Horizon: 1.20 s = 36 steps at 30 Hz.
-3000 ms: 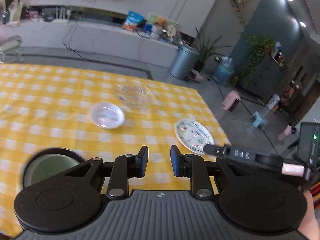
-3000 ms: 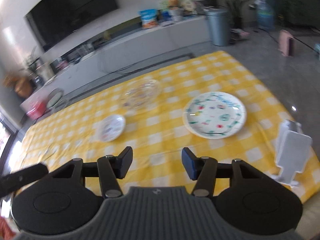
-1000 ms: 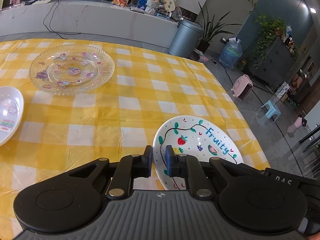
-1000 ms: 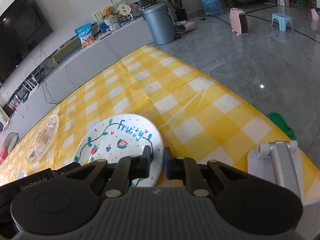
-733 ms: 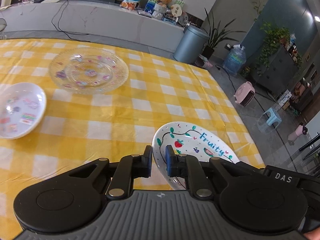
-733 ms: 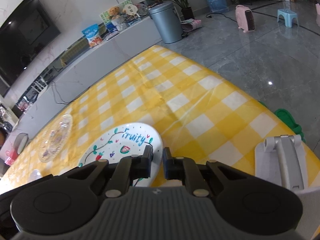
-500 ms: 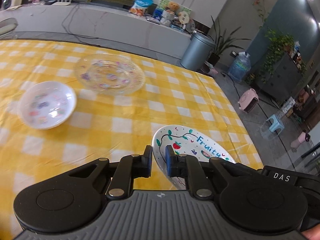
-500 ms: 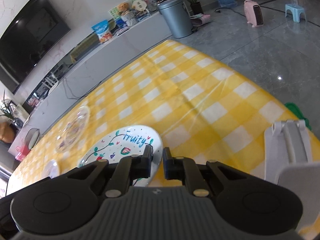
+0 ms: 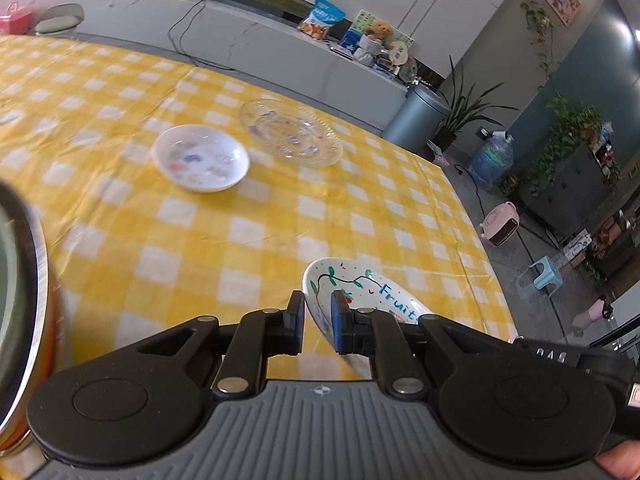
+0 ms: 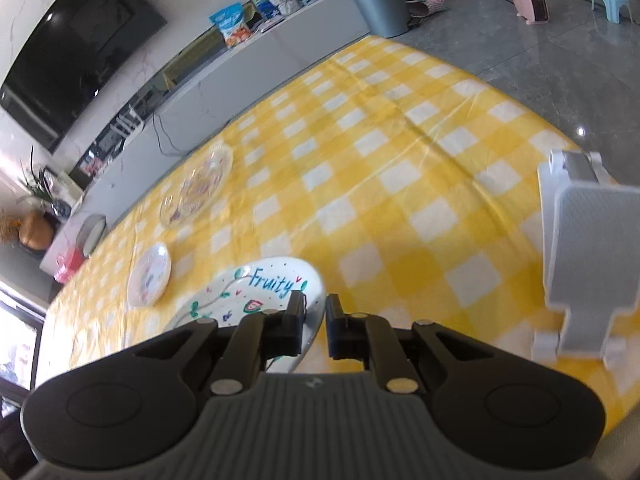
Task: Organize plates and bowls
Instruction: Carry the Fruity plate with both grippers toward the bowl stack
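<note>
A white plate painted with fruit and the word "Fruity" hangs tilted above the yellow checked table. My left gripper is shut on its left rim. My right gripper is shut on the opposite rim of the same plate. A small white bowl with coloured stickers rests on the cloth ahead, seen again as the white bowl at the left. Behind it lies a clear glass plate, also the glass plate in the right wrist view.
A dark round container with a metal rim stands close at the left edge. A white rack stands on the table's right corner. Beyond the table's far edge are a grey bin, a low counter and floor.
Both grippers have lifted the Fruity plate off the cloth and carried it back and to the left. The white bowl and glass plate now appear farther ahead; the dark container has come into view.
</note>
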### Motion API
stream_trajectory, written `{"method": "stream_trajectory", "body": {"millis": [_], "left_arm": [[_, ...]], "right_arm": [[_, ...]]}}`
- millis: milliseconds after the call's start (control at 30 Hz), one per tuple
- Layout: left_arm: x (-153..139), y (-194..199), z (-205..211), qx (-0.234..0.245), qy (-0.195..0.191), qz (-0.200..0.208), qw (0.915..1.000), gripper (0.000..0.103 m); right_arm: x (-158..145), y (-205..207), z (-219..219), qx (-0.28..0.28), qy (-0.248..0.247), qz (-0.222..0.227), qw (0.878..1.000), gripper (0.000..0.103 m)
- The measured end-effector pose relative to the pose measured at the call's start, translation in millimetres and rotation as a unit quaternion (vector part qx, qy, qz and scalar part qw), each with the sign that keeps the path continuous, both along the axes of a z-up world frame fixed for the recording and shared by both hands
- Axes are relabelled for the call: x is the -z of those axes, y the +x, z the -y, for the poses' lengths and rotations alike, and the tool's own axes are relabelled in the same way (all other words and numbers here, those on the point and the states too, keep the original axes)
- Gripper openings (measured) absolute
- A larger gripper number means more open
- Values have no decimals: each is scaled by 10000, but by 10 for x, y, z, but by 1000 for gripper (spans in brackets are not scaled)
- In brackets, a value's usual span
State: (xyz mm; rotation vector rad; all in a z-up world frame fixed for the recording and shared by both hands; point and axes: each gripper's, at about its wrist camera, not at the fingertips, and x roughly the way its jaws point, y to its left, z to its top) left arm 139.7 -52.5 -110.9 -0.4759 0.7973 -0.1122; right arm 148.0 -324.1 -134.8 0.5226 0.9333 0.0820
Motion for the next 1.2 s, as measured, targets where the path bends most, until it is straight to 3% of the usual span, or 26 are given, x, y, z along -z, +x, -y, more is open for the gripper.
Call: {"method": "stream_trajectory", "body": {"millis": [367,1200], "left_arm": [[72,-321,-63,-106,-32,-68,9999,15],[367,-381,-141,-149,-53,-427,9990,15]], "right_arm": [[-46,-306,-76,-76,-38,-270,9996,9],[164,-200,-231,-431,-353,-1052,9929,9]]}}
